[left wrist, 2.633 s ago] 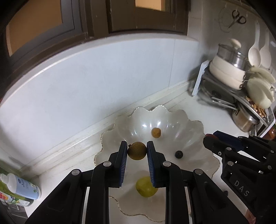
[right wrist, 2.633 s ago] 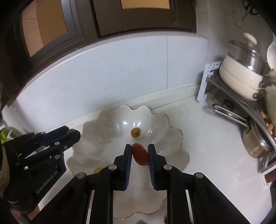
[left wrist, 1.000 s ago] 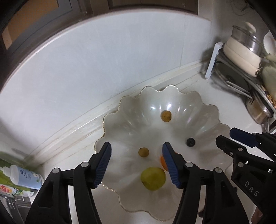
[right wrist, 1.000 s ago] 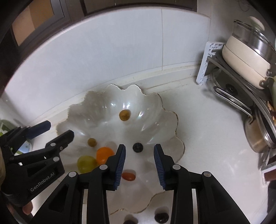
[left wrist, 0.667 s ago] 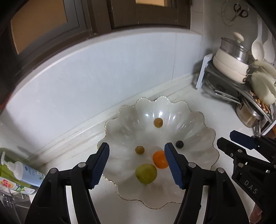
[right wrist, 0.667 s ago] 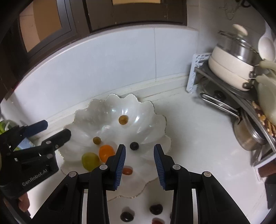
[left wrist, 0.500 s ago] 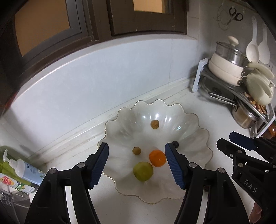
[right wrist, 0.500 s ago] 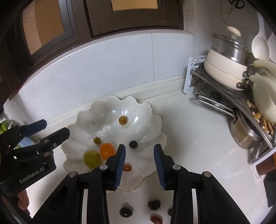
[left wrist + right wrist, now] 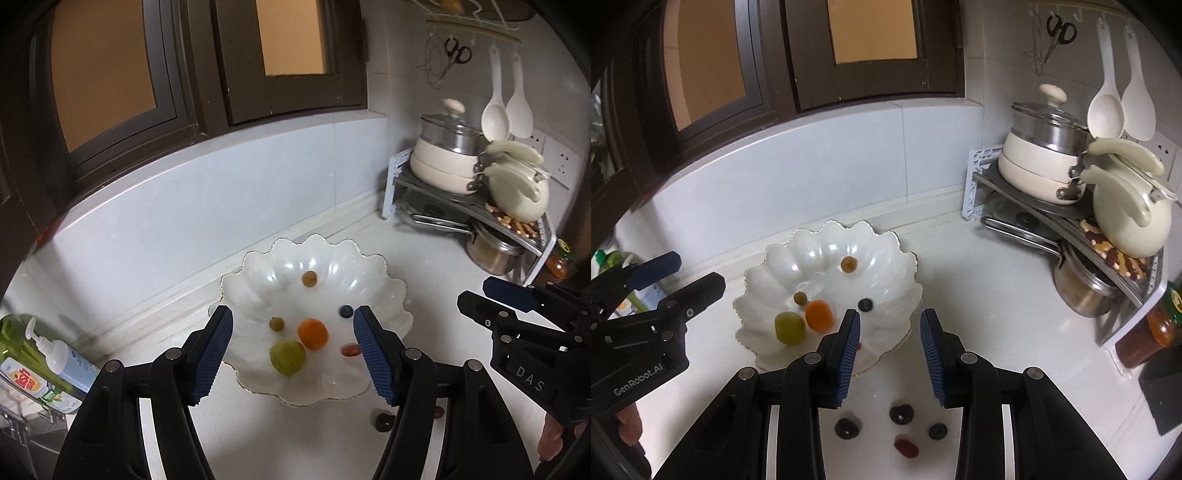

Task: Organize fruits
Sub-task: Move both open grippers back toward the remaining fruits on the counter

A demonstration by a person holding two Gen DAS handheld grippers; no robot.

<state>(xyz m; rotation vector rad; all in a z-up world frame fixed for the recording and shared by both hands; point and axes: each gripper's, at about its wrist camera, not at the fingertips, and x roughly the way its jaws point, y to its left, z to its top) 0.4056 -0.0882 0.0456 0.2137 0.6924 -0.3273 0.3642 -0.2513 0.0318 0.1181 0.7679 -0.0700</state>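
Fruit lies in two groups: six pieces sit in the scalloped white glass bowl point(image 9: 908, 273), and four small ones remain loose on the white bench point(image 9: 979, 295) in front of it. Inside the bowl are a green round fruit point(image 9: 789, 327), an orange mandarin point(image 9: 819, 315), a small brown longan point(image 9: 800, 298), a second tan one point(image 9: 848, 264) toward the far side, a dark blueberry point(image 9: 865, 304) and a reddish oval date point(image 9: 350, 349) near the front edge.

The right gripper point(image 9: 890, 354) hangs with its blue pads parted and nothing between them. The left gripper point(image 9: 293, 350) has just been opening; it stands wider apart and is likewise empty, framing the bowl.

What matters next is the loose cluster: two dark round berries point(image 9: 846, 428) point(image 9: 901, 413), a blueberry point(image 9: 937, 431) and a dark red date point(image 9: 906, 446) lie on the bench almost directly beneath the right gripper, nearer the person than the bowl. That hand looks the closer; the left gripper sees only part of the cluster, low at its right. I'd judge the right should drop and pull back slightly. The date's long axis runs roughly crosswise, so the gripper may need turning.
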